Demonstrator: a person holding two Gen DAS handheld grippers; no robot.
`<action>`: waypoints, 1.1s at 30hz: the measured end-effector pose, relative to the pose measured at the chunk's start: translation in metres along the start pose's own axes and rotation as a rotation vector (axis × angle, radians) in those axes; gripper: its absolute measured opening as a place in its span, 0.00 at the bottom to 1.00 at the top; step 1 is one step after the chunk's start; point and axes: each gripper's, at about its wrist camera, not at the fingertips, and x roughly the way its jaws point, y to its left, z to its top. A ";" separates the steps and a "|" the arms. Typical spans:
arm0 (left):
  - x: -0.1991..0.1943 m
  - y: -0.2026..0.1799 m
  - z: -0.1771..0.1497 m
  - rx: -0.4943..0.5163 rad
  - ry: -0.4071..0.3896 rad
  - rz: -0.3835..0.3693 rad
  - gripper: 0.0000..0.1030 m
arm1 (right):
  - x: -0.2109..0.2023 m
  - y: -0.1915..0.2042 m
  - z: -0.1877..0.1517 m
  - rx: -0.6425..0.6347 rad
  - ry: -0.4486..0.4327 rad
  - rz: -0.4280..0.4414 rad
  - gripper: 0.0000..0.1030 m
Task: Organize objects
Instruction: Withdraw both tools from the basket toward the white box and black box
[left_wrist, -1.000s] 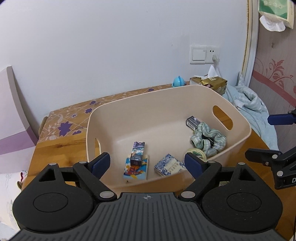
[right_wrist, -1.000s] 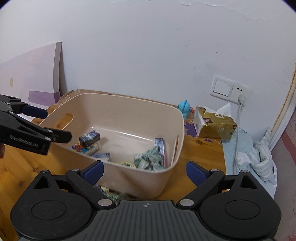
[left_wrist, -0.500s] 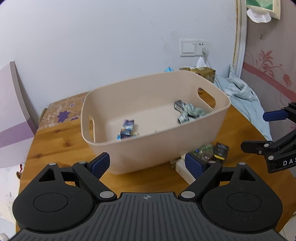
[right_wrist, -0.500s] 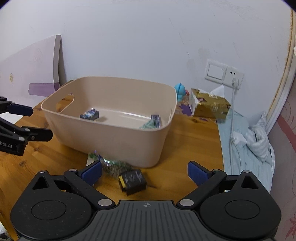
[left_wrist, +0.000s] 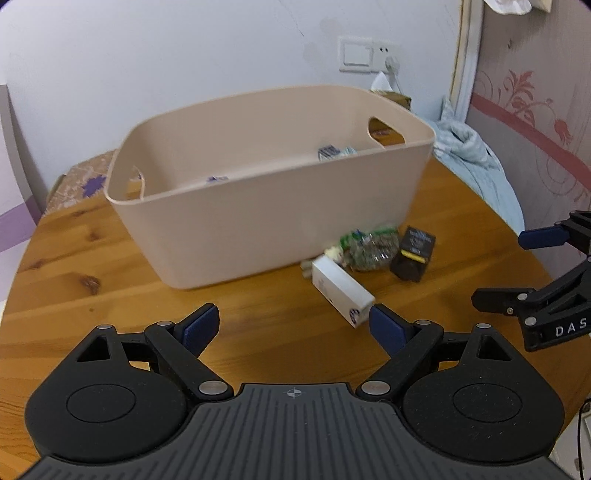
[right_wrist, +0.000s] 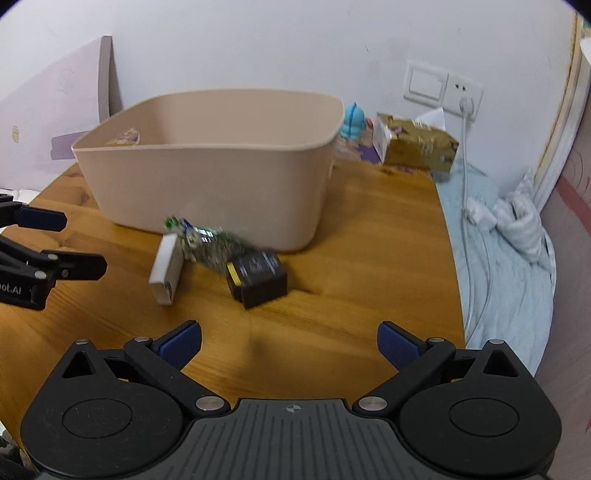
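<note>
A beige plastic bin (left_wrist: 258, 206) stands on the wooden table (left_wrist: 110, 295); small boxes inside it barely show over the rim. In front of it lie a white box (left_wrist: 341, 291), a clear green-printed packet (left_wrist: 373, 245) and a black box (left_wrist: 413, 253). They also show in the right wrist view: bin (right_wrist: 207, 184), white box (right_wrist: 166, 269), packet (right_wrist: 210, 249), black box (right_wrist: 256, 277). My left gripper (left_wrist: 291, 328) is open and empty, low over the table, its right fingertip beside the white box. My right gripper (right_wrist: 290, 343) is open and empty, short of the black box.
A gold tissue box (right_wrist: 417, 147) and a blue toy (right_wrist: 352, 122) stand at the back by the wall. A pale blue cloth (right_wrist: 498, 258) and a white cable (right_wrist: 476, 206) lie off the table's right edge. A wall socket (right_wrist: 443, 88) is behind.
Both grippers have pulled back and dropped from above the bin to low over the table. The bin's contents have sunk below its rim; the loose items in front have come into view.
</note>
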 end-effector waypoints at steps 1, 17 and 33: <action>0.002 -0.002 -0.002 0.001 0.002 0.001 0.87 | 0.002 -0.001 -0.002 0.004 0.008 -0.001 1.00; 0.039 -0.024 -0.017 -0.065 -0.019 -0.022 0.87 | 0.031 -0.005 -0.014 -0.029 0.075 -0.016 1.00; 0.068 -0.030 -0.021 -0.079 -0.046 0.033 0.87 | 0.046 -0.010 -0.015 -0.009 0.021 0.014 1.00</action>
